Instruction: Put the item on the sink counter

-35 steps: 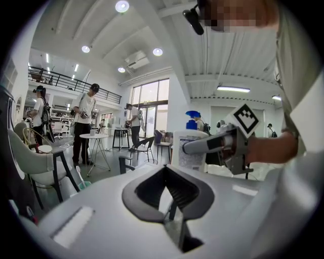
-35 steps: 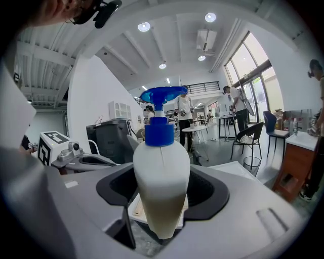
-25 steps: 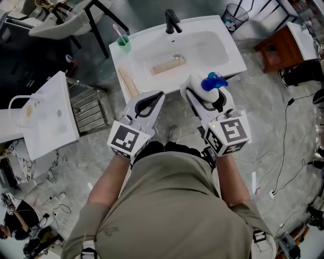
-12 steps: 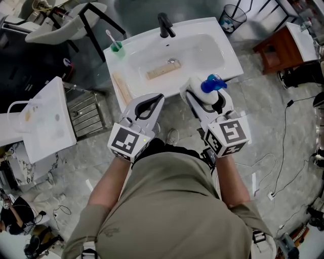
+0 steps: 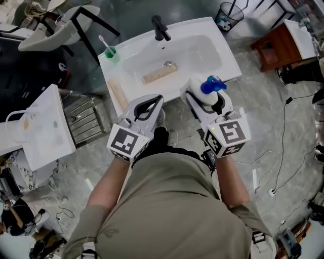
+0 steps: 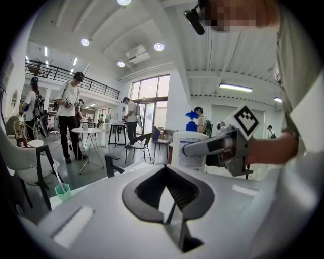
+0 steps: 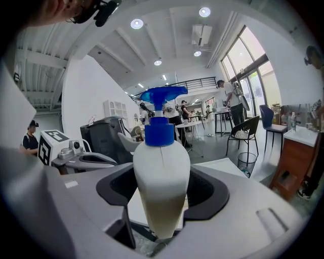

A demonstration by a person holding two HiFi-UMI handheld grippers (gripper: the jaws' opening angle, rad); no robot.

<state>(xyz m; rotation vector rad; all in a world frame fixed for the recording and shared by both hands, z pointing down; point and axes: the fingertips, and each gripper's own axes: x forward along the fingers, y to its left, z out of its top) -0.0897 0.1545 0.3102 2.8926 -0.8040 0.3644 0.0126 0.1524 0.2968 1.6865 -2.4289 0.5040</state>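
A white bottle (image 5: 198,90) with a blue pump top stands upright between the fingers of my right gripper (image 5: 205,97), which is shut on it, just off the front right edge of the white sink counter (image 5: 227,58). In the right gripper view the bottle (image 7: 162,172) fills the middle, clamped low on its body. My left gripper (image 5: 158,96) is shut with nothing in it, its tips near the counter's front edge. In the left gripper view its jaws (image 6: 165,169) meet at the tip, and the right gripper (image 6: 223,146) with the bottle shows to the right.
A black faucet (image 5: 161,28), a green cup with a toothbrush (image 5: 111,52), a wooden piece in the basin (image 5: 159,74) and a wooden comb (image 5: 117,93) are on the sink. A wire bin (image 5: 226,15), a wooden stand (image 5: 276,45), another white basin (image 5: 43,126) and floor cables (image 5: 283,152) surround it.
The sink counter has drifted left and slightly up in the head view. Both grippers keep the same pose, with the bottle still held in the right one.
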